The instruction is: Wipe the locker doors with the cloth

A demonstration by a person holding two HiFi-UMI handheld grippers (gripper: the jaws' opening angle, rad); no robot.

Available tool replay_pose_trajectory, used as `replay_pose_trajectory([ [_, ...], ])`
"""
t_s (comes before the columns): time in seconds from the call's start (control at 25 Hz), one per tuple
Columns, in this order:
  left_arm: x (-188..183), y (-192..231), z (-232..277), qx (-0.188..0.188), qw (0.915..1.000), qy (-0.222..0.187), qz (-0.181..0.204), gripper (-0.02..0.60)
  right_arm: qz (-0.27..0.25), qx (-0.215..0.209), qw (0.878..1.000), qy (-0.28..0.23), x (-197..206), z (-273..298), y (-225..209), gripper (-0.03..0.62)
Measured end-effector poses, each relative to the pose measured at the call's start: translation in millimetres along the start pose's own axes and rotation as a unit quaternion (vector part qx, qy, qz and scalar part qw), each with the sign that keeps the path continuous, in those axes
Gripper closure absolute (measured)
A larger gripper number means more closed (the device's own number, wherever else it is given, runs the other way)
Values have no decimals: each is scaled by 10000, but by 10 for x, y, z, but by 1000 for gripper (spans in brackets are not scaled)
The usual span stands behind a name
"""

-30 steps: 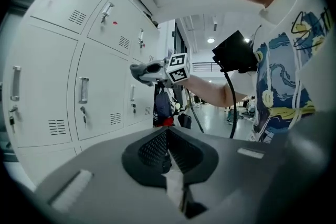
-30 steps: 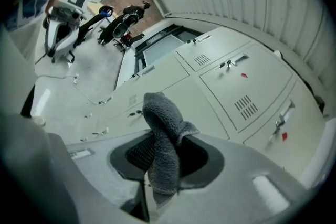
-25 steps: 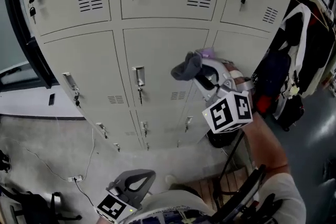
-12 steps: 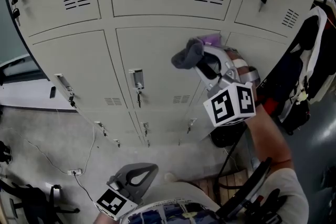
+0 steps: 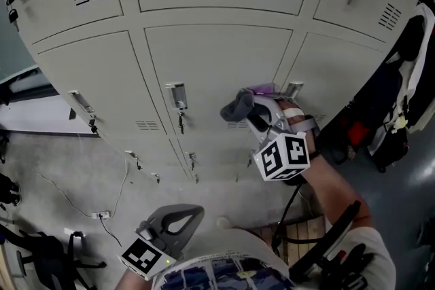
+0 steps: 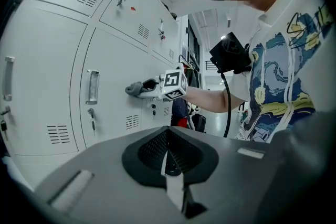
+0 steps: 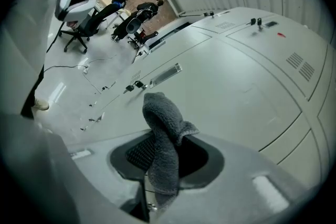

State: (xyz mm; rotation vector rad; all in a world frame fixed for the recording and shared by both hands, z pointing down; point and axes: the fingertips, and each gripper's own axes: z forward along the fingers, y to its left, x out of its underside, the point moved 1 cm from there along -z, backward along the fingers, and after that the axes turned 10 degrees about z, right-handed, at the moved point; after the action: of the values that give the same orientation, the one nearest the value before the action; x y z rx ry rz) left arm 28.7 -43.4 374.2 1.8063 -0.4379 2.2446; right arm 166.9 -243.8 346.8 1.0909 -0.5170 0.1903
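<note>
Grey-beige locker doors [image 5: 217, 58] fill the head view. My right gripper [image 5: 248, 113] is shut on a grey cloth [image 5: 238, 104], holding it against the lower right part of the middle door, just above its vent slots [image 5: 233, 124]. In the right gripper view the cloth [image 7: 164, 123] hangs folded out of the jaws in front of the door [image 7: 231, 86]. My left gripper [image 5: 178, 222] is low by my body, shut and holding nothing. From the left gripper view, the left gripper [image 6: 167, 162] faces the cloth [image 6: 135, 89] at the door.
Door handles [image 5: 178, 95] and hanging keys [image 5: 181, 123] stick out from the doors. Dark coats and bags [image 5: 401, 98] hang at the right. A cable and plug [image 5: 100, 214] lie on the floor at left, and a wooden frame [image 5: 299, 241] stands below me.
My right gripper has moved down the middle door with the cloth, from about handle height to near the vent slots. The left gripper has stayed low.
</note>
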Motion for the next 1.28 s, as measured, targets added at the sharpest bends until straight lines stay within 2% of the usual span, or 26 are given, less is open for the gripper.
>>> replay_pose_trajectory([
  [0.36,-25,62,81,-28,10000,34,66,578,451,-668,9962,322,490,335,729,480],
  [0.64,-3,47,125,-21,9999,97,33,578,438,-1170,9903,607,811,596,1268,480],
  [0.88,35,17,102,-26,9999,140,52,578,434,-1522,9837,858,1025,727,1557,480],
  [1.08,54,6,45,-60,9998,121,144,578,419,-1571,9825,912,864,534,1453,480],
  [1.2,52,4,14,-56,9999,81,83,578,339,-1468,9856,765,525,260,1147,480],
  [1.28,43,-4,7,-24,10000,40,87,578,251,-1233,9904,572,243,86,836,480],
])
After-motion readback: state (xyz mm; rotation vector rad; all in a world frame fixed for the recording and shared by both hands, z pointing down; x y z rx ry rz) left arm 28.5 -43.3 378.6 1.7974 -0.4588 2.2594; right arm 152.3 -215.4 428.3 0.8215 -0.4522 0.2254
